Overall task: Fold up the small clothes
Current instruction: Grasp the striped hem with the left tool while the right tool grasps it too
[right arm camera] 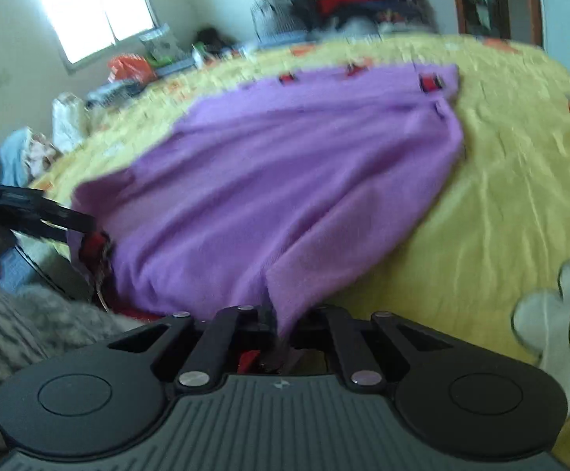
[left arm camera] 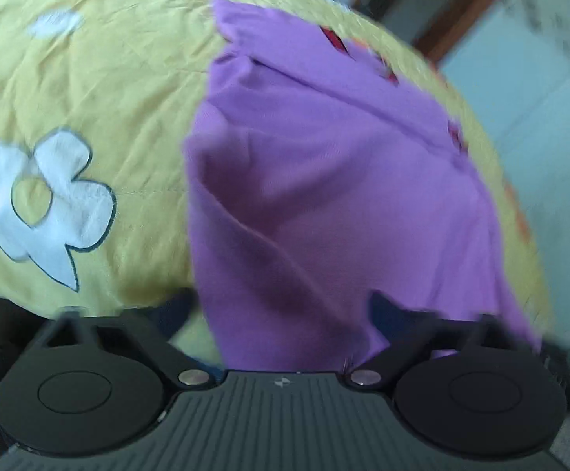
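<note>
Left tongs (left arm camera: 281, 306) fill the bottom of the left wrist view with their arms spread wide apart, one arm at about 8 o'clock and the other at about 4 o'clock, and nothing pinched between them. A purple garment (left arm camera: 324, 165) lies straight ahead of them, running from the gap between the arms up toward 12 o'clock; its near hem hangs down over the base between the two arms, but the tips do not press on it. It rests on a yellow bedspread (left arm camera: 100, 90) with a white flower patch (left arm camera: 45, 204) at about 9 o'clock, and small red trims (left arm camera: 334, 41) show along its far edge toward 1 o'clock. The picture is smeared, so finer folds cannot be read. In the right wrist view the right tongs (right arm camera: 281, 325) have their arms drawn together at the centre bottom, clamped on a near corner of the purple garment (right arm camera: 285, 180), whose cloth dips down between the tips. From there it fans out toward 12 o'clock across the yellow bedspread (right arm camera: 500, 196), with red trims (right arm camera: 430, 82) along its far edge. At 9 o'clock the dark arm of the left tongs (right arm camera: 33, 212) reaches in beside the left corner of the garment; this view does not show whether it touches the cloth. Another white flower patch (right arm camera: 559, 322) sits at 4 o'clock, and a bright window (right arm camera: 88, 8) lies at 11 o'clock.
</note>
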A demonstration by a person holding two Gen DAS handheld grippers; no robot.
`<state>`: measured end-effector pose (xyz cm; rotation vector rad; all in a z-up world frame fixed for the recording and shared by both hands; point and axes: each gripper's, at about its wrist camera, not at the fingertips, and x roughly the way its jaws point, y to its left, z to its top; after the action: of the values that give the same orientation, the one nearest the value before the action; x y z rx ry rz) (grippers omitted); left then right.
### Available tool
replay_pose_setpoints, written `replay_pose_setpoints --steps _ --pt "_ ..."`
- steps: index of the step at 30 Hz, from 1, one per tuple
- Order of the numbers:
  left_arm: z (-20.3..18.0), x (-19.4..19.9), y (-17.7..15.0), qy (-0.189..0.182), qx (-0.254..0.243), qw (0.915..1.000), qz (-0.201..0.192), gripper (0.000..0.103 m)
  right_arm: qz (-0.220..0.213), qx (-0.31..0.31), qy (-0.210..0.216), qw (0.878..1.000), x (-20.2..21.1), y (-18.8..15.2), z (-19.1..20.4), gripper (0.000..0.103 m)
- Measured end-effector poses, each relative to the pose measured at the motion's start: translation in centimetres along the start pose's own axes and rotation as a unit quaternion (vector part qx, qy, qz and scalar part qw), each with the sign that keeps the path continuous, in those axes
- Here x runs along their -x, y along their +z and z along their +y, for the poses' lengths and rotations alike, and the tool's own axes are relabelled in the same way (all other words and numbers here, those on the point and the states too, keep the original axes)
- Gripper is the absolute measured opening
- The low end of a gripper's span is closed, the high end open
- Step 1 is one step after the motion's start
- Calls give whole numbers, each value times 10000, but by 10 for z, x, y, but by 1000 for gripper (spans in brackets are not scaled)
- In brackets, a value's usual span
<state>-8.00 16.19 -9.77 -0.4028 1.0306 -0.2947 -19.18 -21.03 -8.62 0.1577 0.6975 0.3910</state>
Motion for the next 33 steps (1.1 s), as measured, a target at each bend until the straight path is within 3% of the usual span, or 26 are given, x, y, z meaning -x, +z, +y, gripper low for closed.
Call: replay_pose_setpoints --steps 2,4,6,9,13,14,15,17,18,19,21,28,32,33 --pt "9 8 -3 -154 196 9997 -67 67 -317 -17 57 9995 17 16 0 5" --pt "24 20 -4 -417 335 9985 -64 2 -615 -91 70 9980 37 35 -8 5" --pt "39 37 1 -671 631 9956 -184 8 -834 -119 50 9964 57 51 -15 5" --pt "36 59 9 -435 290 9978 -411 7 -962 -6 -292 9949 78 63 -25 5" --pt "32 50 0 -140 -206 9996 -112 7 -240 -154 -710 9971 70 42 -56 7" --pt "33 44 -5 -63 -268 9996 -22 7 -116 -501 -753 9958 65 30 -68 9" --pt "35 38 -11 -212 -269 9994 71 8 158 -845 -558 9947 56 21 -80 11" --pt "41 27 -18 -579 78 9981 215 48 343 -1273 -478 9901 46 6 -92 29" --pt "42 23 -22 -730 190 9970 183 86 226 -1339 -532 9893 47 2 -92 46" --pt "42 23 -25 -885 169 9959 75 103 118 -1386 -474 9891 48 1 -93 63" --pt "40 21 -31 -844 27 9964 -11 102 -182 -1469 -422 9881 53 1 -96 72" --pt "32 9 -57 -1144 -722 9900 -395 99 -565 -1780 -253 9821 49 0 -104 73" --pt "28 -12 -67 -1180 -630 9910 48 91 -553 -1724 -251 9832 46 1 -96 73" --pt "26 -15 -70 -1168 -624 9911 142 83 -520 -1743 -279 9829 45 1 -94 73"
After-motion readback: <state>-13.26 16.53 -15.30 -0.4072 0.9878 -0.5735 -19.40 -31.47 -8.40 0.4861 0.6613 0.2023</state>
